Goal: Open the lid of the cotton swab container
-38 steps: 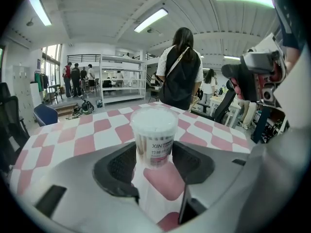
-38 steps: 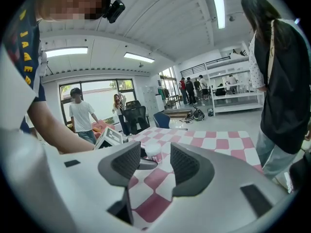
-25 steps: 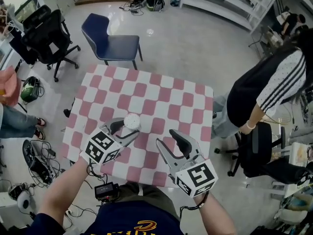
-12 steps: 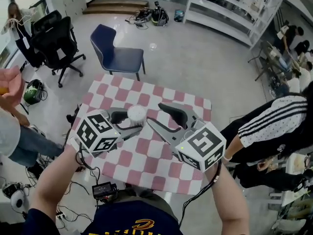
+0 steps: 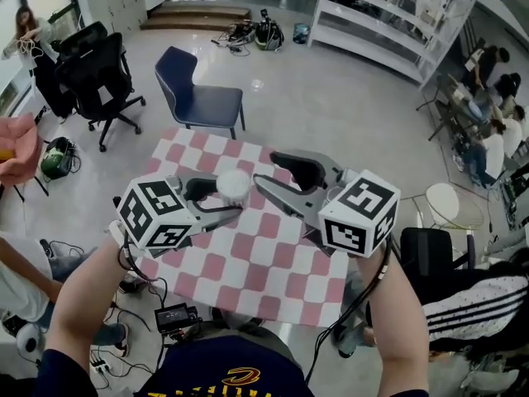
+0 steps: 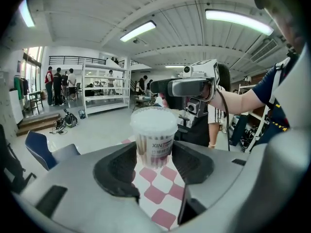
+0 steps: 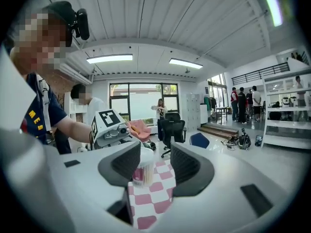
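Note:
The cotton swab container (image 5: 234, 185) is a clear tub with a white lid (image 6: 153, 123). It is held up in the air above the pink-and-white checked table (image 5: 273, 263). My left gripper (image 5: 230, 200) is shut on its body, with a pad pressing each side (image 6: 154, 152). My right gripper (image 5: 273, 174) stands open just right of the tub, nothing between its fingers. In the right gripper view the tub (image 7: 144, 165) shows beyond the open jaws (image 7: 155, 163), half behind the left one, with the left gripper's marker cube (image 7: 109, 124) behind it.
A blue chair (image 5: 197, 96) stands past the table's far edge, and a black office chair (image 5: 89, 64) is at the far left. A seated person (image 5: 475, 304) is close to the table's right side. White shelving (image 5: 388, 15) lines the back.
Both grippers have risen well above the table. The tub has gone up with the left gripper. The right gripper has come up and in beside it.

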Available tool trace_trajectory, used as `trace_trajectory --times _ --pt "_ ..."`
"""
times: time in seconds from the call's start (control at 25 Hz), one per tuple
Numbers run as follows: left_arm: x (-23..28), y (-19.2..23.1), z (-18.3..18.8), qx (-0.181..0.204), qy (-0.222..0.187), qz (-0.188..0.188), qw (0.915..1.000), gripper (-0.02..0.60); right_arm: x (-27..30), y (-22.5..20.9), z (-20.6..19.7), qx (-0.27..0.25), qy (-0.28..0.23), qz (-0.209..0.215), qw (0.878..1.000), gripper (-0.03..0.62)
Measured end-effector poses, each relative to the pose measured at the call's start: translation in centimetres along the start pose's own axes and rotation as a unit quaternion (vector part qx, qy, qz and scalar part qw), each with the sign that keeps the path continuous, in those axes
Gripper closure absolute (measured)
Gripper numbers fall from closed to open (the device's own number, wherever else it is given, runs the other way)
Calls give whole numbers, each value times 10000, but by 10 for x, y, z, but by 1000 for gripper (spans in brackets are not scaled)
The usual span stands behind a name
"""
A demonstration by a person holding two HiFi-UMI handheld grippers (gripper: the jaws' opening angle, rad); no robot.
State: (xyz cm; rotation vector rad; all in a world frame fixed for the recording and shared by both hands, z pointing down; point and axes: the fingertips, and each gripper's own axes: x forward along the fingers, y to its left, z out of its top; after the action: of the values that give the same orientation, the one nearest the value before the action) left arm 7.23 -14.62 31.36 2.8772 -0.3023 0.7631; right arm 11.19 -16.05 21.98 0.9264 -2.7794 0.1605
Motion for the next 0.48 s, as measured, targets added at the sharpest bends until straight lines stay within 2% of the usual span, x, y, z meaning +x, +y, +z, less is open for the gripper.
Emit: trace_trajectory --times 0.32,0.4,0.48 --pt "-2 -1 -2 -187 -231 -183 9994 350 -3 5 2 121 -123 -47 9998 402" --pt "0 1 -2 -66 -186 -62 9998 350 -4 4 2 132 -145 -75 9998 402" --pt "1 3 -2 311 -28 320 9990 350 -6 4 1 143 -159 -88 9997 402"
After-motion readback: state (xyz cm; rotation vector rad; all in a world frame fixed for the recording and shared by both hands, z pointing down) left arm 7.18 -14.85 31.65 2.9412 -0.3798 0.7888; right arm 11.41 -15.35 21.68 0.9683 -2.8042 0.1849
